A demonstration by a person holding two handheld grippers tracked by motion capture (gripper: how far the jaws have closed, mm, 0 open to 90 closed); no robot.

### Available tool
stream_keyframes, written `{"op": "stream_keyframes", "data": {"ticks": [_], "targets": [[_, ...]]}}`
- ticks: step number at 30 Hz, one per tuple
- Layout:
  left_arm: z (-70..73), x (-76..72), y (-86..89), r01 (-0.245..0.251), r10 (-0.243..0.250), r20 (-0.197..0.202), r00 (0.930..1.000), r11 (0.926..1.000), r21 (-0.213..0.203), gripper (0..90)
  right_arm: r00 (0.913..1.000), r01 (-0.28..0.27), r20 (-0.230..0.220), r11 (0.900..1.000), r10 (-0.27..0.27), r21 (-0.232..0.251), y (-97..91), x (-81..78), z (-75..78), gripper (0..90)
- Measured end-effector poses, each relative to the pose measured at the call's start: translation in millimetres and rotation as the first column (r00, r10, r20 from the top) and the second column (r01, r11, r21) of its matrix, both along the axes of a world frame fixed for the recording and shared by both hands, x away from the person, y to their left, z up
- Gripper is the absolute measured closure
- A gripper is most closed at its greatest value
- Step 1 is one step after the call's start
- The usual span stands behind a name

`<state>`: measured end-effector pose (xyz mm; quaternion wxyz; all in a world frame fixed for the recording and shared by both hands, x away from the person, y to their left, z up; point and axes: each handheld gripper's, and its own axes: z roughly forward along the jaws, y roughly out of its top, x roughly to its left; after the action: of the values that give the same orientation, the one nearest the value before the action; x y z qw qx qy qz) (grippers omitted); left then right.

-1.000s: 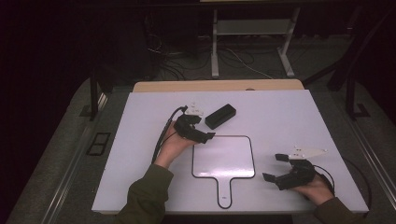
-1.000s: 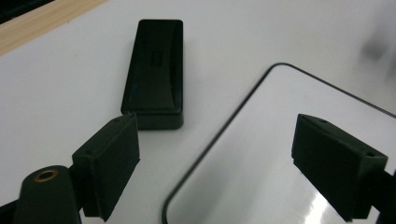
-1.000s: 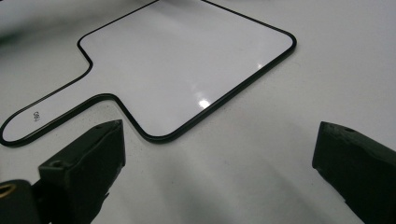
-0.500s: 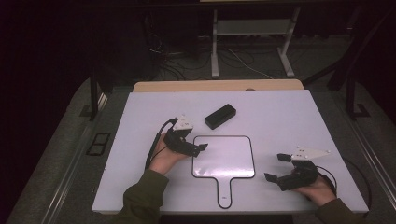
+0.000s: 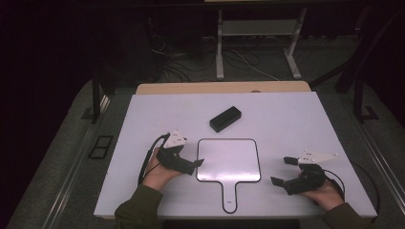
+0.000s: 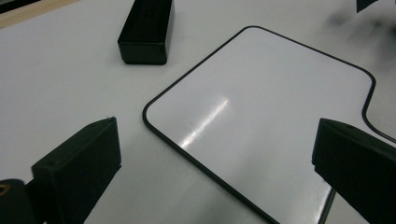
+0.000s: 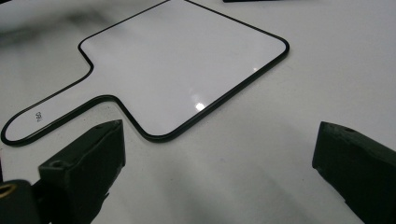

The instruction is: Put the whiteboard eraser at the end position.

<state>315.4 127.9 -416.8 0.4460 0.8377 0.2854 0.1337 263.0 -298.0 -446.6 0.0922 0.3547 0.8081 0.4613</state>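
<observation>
While the paddle-shaped whiteboard (image 5: 229, 160) lies flat near the middle of the white bench (image 5: 286, 119), its handle pointing toward the person, the left gripper (image 5: 195, 165) sits just at the board's left edge. Its jaws have just been opening and now stand spread wide, nothing between them but bench and the board's corner. Beyond the board's far left corner, a black eraser block (image 5: 225, 119) rests apart from it. To the board's right, near but not touching, the right gripper (image 5: 282, 171) lies low in the hand, jaws likewise spread and empty, aimed at the board.
</observation>
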Motion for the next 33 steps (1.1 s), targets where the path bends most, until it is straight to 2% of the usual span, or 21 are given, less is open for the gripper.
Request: {"op": "stream_keyframes", "data": {"ticks": [3, 6, 13, 18, 22, 33], "targets": [[-3.9, -7.9, 7.1, -0.009, 0.008, -0.006, 0.9999, 0.9993, -0.035, 0.0, 1.0, 0.0, 0.001, 1.0, 0.0, 0.0, -0.5, 0.5, -0.2, 1.5], [-6.1, -14.0, 13.7, -0.018, 0.017, -0.011, 0.9998, 0.9984, -0.053, 0.0, 1.0, 0.0, 0.0, 1.0, 0.0, 0.0, 0.2, 0.2, -0.2, 1.5], [-10.8, -30.3, 26.7, -0.029, 0.028, -0.012, 0.9995, 0.9977, -0.062, 0.0, 1.0, 0.001, 0.002, 1.0, -0.001, -0.003, 0.2, 0.7, -0.6, 1.5], [-16.0, -38.3, 31.9, -0.028, 0.026, -0.024, 0.9994, 0.9974, -0.066, 0.0, 1.0, 0.005, 0.002, 1.0, -0.005, -0.003, 0.0, 0.8, -0.8, 1.5], [-19.8, -43.3, 35.3, -0.03, 0.028, -0.029, 0.9992, 0.9982, -0.051, 0.0, 1.0, 0.006, -0.001, 1.0, -0.006, -0.005, 0.0, 0.7, -1.1, 1.5], [-24.5, -45.1, 33.1, -0.016, 0.014, -0.049, 0.9987, 0.9995, -0.026, 0.0, 0.9999, 0.01, 0.0, 0.9999, -0.01, -0.009, -0.1, 0.4, -1.2, 1.5]]}}
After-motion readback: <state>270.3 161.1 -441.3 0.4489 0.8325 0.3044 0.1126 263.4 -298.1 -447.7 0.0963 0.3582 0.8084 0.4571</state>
